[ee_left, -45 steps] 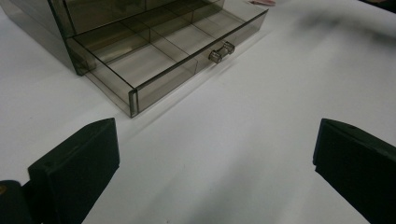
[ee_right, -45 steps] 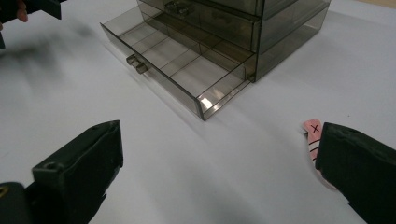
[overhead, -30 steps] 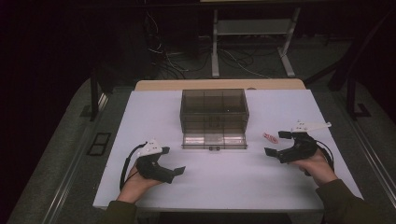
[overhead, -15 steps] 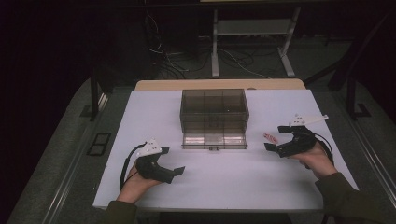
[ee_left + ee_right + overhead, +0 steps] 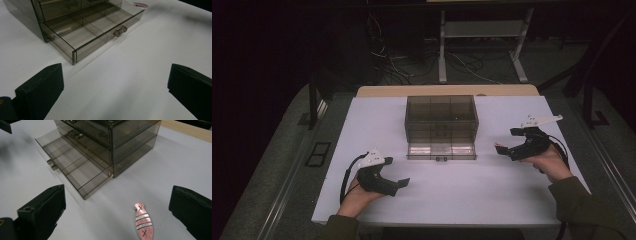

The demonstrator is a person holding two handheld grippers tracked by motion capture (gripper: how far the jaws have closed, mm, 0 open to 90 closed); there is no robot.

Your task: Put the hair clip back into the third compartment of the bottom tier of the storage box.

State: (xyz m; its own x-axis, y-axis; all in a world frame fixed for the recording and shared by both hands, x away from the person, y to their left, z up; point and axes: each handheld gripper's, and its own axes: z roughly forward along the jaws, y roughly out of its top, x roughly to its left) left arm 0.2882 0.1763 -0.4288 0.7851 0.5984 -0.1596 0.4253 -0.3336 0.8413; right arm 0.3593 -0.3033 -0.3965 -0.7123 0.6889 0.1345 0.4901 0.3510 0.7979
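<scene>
White table (image 5: 362,125), seen from above, with a smoked-plastic drawer cabinet (image 5: 441,120) at its centre. The bottom drawer (image 5: 441,151) is pulled out toward the near side and its compartments appear empty. Left gripper (image 5: 399,184), near left, jaws apart, holds nothing. Right gripper (image 5: 504,150), at the right, jaws apart and straddling a small pink fish-shaped clip (image 5: 143,223) that lies flat on the table just right of the drawer. Judged stage: drawer opened; clip not yet grasped, lifted or placed inside.
</scene>
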